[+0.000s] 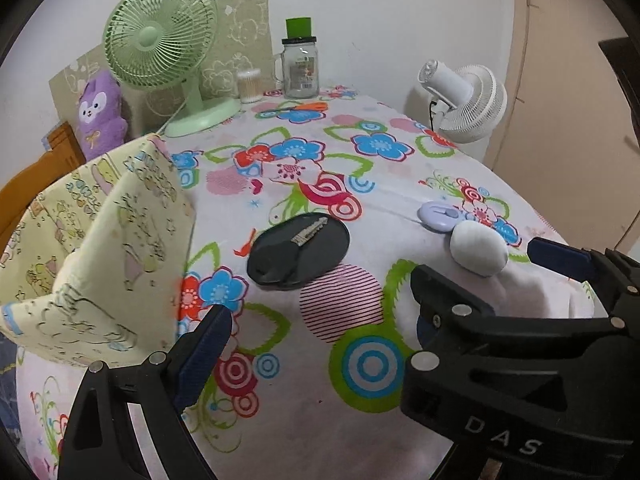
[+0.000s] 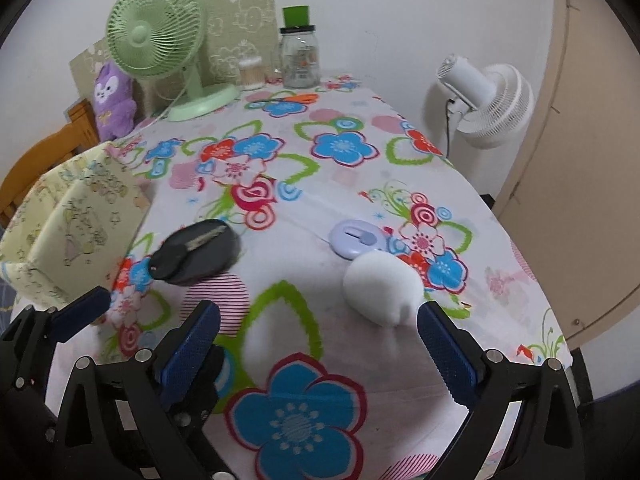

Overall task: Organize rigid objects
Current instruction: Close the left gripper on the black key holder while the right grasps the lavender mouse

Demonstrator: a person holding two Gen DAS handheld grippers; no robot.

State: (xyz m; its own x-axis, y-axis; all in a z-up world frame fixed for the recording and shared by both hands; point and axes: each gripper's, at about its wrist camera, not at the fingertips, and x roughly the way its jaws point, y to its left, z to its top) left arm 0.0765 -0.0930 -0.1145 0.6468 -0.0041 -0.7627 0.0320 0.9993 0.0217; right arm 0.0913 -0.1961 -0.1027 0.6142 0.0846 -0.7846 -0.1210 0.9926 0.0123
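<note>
Over the floral tablecloth (image 2: pixel 352 208), both tools (image 1: pixel 316 312) (image 2: pixel 318 332) gape wide, holding nothing.

Both wrist fisheyes sit low over the near edge of the table (image 1: pixel 360 420), looking forward along their fingers toward the back wall and the green fan (image 1: pixel 160 36). Left view sits nearer the fan's side; right view (image 2: pixel 154 28) is offset toward the white fan (image 2: pixel 494 106). Both share the whole floral tabletop, the dark oval tray (image 1: pixel 298 254) (image 2: pixel 200 252) and the white egg-shaped object (image 1: pixel 478 252) (image 2: pixel 382 290).
</note>
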